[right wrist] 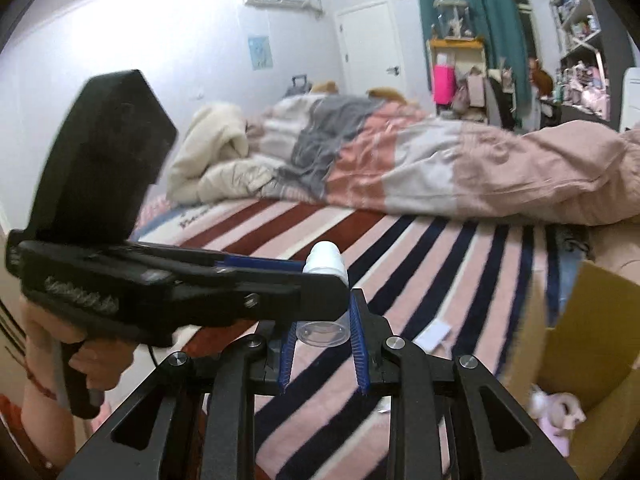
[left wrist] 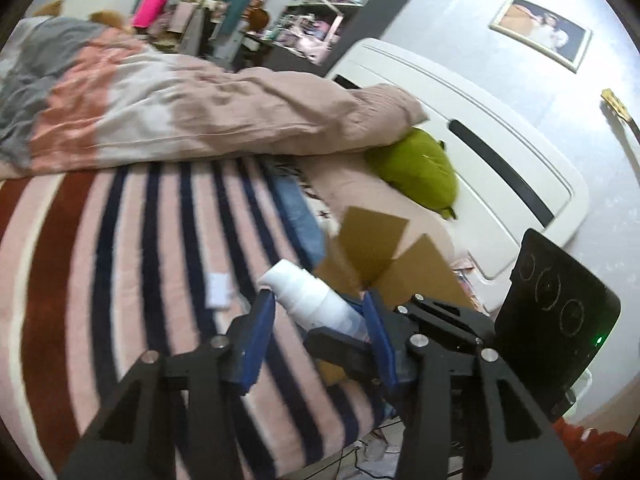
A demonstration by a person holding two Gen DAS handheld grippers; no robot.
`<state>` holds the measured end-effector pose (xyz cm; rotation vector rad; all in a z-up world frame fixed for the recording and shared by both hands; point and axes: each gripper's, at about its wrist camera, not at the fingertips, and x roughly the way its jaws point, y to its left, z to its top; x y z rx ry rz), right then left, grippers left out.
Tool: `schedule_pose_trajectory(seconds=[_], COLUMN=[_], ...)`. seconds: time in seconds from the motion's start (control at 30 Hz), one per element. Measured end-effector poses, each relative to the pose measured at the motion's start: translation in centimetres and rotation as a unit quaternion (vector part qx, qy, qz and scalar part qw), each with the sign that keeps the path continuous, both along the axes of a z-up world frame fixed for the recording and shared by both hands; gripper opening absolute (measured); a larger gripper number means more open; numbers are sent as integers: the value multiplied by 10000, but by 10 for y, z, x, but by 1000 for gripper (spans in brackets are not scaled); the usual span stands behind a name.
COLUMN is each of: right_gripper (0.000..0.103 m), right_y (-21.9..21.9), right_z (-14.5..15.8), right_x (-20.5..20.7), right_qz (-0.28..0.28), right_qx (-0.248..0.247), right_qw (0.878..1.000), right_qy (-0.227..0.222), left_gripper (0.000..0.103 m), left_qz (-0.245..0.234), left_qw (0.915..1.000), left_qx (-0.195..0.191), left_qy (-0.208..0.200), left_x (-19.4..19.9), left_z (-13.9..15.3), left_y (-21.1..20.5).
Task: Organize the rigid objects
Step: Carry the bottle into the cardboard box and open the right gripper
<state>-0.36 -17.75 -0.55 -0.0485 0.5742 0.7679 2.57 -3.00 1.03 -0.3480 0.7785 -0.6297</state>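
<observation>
A white pump bottle [left wrist: 310,298] with a clear base is held above the striped bed. My left gripper [left wrist: 320,300] is shut on its body, blue pads on both sides. In the right wrist view the bottle [right wrist: 325,264] stands upright, white cap up, with its clear base [right wrist: 322,332] between the blue pads of my right gripper [right wrist: 322,330], which is shut on it. The left gripper crosses that view from the left and clamps the bottle higher up [right wrist: 316,286]. An open cardboard box [right wrist: 580,344] stands at the right; it also shows in the left wrist view [left wrist: 384,256].
A striped blanket [left wrist: 140,260] covers the bed, with a pink and grey duvet [left wrist: 180,104] behind. A green pillow [left wrist: 420,168] lies by the white headboard [left wrist: 480,120]. A small white card [left wrist: 218,290] lies on the blanket. A plush toy [right wrist: 556,412] sits in the box.
</observation>
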Motion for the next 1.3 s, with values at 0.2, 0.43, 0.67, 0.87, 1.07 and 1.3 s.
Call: schedule_pose_trajectory(seconds=[0.2,0.43,0.67,0.87,1.07,1.3], right_gripper=[20,20,20,51,52,52], right_y=[-63,-123,-141,-136,-100,-21], right_z=[4,-7,-18,-16,1,12], right_x=[7,22,32,30,23,15], right_qz=[-559,-1255,-1499,-1564,-1343,-708], right_qx=[155,-22,-273,-392,-417,-563], right_qw=[9983,9911,9841,9823,9873,9948], right_qy=[-13,440,917,950,736,478], left_gripper=[37,37,39,73,77,77], left_qz=[-505,-1117,-1327,-774,-65,907], left_qw=[9980,9894,9841,9861,9885,9825], left_qx=[385,906,1130,1467,1476,1589], left_qy=[-40,175,329,35,-316,-348], left_x=[24,51,58,45,21,-6], left_z=[11,-1,-15,-3,16,4], left_y=[-76,-151,-171,-147,-81,14])
